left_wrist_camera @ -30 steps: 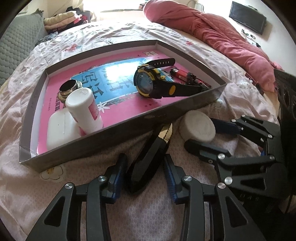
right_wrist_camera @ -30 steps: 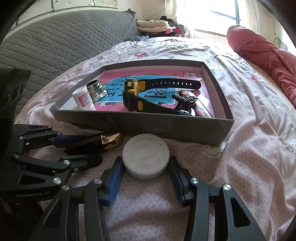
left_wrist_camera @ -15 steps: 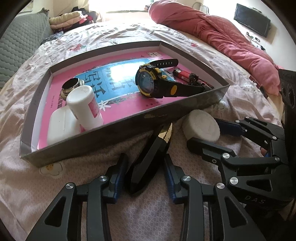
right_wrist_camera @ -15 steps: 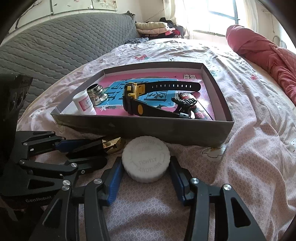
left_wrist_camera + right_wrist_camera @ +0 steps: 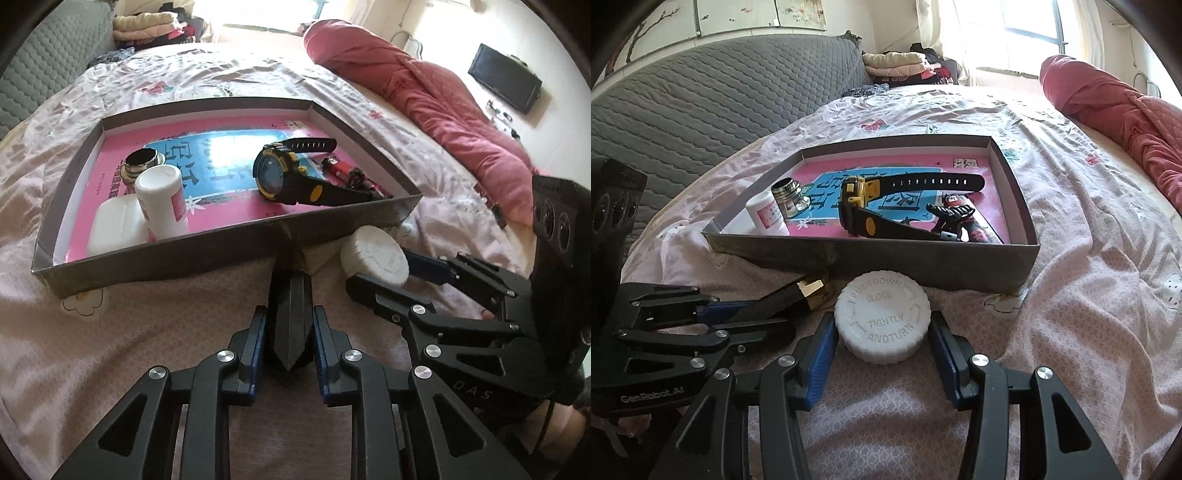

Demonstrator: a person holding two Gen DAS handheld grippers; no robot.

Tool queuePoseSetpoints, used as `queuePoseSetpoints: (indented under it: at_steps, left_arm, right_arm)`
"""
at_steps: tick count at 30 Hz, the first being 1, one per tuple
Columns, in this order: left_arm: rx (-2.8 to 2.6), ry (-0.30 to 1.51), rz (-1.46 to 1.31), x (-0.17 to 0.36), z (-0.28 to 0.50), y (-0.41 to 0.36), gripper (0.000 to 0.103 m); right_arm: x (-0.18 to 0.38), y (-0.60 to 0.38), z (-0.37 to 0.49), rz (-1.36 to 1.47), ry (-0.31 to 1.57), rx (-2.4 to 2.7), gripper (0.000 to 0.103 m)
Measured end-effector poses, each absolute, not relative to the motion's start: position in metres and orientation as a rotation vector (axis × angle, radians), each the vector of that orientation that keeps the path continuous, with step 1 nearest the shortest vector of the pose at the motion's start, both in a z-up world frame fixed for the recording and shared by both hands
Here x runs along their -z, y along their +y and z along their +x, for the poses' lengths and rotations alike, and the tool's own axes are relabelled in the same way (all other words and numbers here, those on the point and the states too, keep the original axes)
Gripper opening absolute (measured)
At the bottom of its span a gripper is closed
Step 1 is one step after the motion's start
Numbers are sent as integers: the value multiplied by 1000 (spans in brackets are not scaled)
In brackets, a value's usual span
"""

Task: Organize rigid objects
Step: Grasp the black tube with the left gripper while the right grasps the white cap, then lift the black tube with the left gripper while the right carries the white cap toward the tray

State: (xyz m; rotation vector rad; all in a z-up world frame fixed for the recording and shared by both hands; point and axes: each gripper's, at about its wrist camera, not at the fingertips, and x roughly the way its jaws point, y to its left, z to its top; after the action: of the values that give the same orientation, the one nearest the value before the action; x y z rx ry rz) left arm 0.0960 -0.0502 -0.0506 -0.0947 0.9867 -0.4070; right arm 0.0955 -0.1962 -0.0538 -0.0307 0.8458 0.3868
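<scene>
On the pink bedsheet, just in front of the grey box (image 5: 221, 254) (image 5: 886, 258), lies a black faceted tube (image 5: 290, 295) with a gold end (image 5: 812, 291). My left gripper (image 5: 289, 314) is closing tight on it, both pads pressed to its sides. Beside it, a white screw cap (image 5: 882, 310) (image 5: 375, 254) sits between the pads of my right gripper (image 5: 882, 325) (image 5: 380, 271), which touch its rim. The box holds a black and yellow watch (image 5: 277, 173) (image 5: 857, 210), a white bottle (image 5: 160, 203), a metal fitting (image 5: 142, 162), a white case (image 5: 114, 225) and a red and black item (image 5: 343, 171).
A red quilt (image 5: 424, 103) (image 5: 1126, 110) lies along the bed's right side. A grey quilted headboard (image 5: 701, 92) rises at the left, with folded clothes (image 5: 901, 62) at the far end. A dark screen (image 5: 506, 83) hangs on the right wall.
My left jaws have closed onto the black tube, which has swung from slanted to straight between the pads. The right gripper and the cap have stayed put.
</scene>
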Motion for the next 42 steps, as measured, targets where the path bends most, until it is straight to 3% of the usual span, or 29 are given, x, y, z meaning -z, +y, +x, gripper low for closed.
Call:
queuePoseSetpoints:
  at_steps: [42]
  left_arm:
    - [333,831,-173,-15,62,2,23]
  right_arm:
    - [8,-194,65,-4,675,-441,49]
